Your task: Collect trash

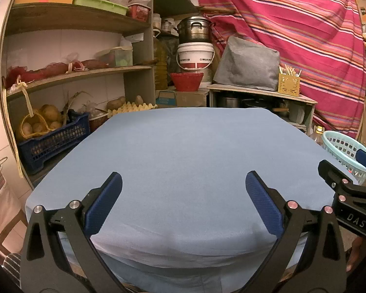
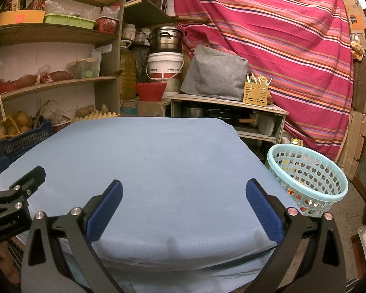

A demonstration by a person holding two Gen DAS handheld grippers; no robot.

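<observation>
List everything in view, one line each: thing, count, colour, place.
table: one, blue cloth cover, centre.
basket: one, pale turquoise, floor right of table, scraps inside.
striped cloth: one, magenta, hanging behind.
shelf unit: one, wood, left.
crate: one, dark blue, bottom shelf, holding potatoes.
bucket: one, white, behind table.
pot: one, metal, on bucket.
red bowl: one, below bucket.
grey bag: one, on low cabinet.
yellow holder: one, beside bag.
left hand-held gripper: open, over table.
right hand-held gripper: open, over table.
</observation>
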